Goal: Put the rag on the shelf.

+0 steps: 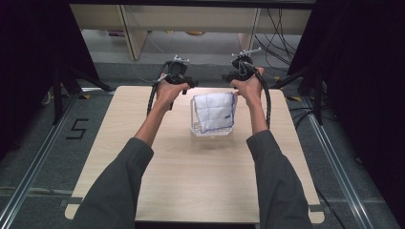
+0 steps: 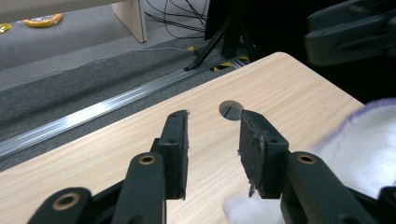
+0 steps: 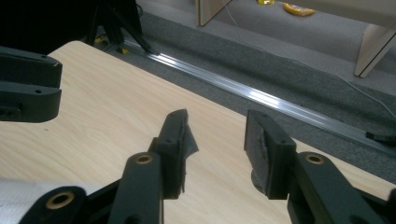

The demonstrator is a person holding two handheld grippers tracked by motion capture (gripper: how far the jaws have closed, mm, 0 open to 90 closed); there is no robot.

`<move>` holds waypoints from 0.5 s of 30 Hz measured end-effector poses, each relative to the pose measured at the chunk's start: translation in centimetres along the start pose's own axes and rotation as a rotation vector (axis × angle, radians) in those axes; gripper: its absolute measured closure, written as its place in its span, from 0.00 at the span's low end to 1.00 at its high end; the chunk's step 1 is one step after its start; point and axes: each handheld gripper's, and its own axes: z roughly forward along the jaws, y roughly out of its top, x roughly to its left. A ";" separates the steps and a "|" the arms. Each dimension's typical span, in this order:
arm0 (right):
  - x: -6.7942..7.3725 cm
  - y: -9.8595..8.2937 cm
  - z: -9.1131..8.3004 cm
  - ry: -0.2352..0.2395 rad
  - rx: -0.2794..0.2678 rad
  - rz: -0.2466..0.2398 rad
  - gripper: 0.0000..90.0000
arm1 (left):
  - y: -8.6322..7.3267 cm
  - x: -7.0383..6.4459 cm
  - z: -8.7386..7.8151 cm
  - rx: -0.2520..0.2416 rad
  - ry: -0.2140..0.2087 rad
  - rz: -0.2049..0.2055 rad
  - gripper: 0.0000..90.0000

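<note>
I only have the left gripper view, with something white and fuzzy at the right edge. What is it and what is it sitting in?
Observer: It is a white cloth with a purple edge, lying in a clear container mid-table.
Operator: Where is my other gripper?
Observer: The right gripper is at the container's far right corner, the left gripper at its far left.
Operator: Is the right one holding anything?
Observer: No, its jaws stand apart above bare table.
</note>
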 end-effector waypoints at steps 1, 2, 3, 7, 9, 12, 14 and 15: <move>-0.1 0.0 -0.2 -0.009 -0.001 -0.009 0.63 | -0.1 0.2 -0.2 0.001 0.000 -0.006 0.69; -0.1 0.0 -0.4 -0.002 -0.010 -0.002 0.61 | -0.2 0.3 -0.4 0.004 0.000 -0.007 0.68; -0.1 0.0 -0.6 -0.005 -0.013 0.010 0.59 | -0.4 0.5 -0.7 0.014 0.001 -0.006 0.67; -0.2 -0.1 -1.4 0.003 -0.020 -0.001 0.57 | -0.6 1.1 -1.4 0.019 0.002 -0.008 0.66; -0.4 -0.2 -1.6 0.002 -0.020 0.004 0.56 | -0.6 1.2 -1.8 0.020 0.004 -0.006 0.65; -0.6 -0.5 -1.8 0.015 -0.034 0.002 0.54 | -0.6 1.3 -2.1 0.014 0.008 -0.012 0.63; -0.6 -0.7 -1.9 0.020 -0.031 0.001 0.53 | -0.6 1.3 -2.3 0.014 0.004 -0.014 0.61; -0.7 -0.8 -1.9 0.018 -0.033 -0.001 0.52 | -0.6 1.3 -2.4 0.018 0.003 -0.010 0.60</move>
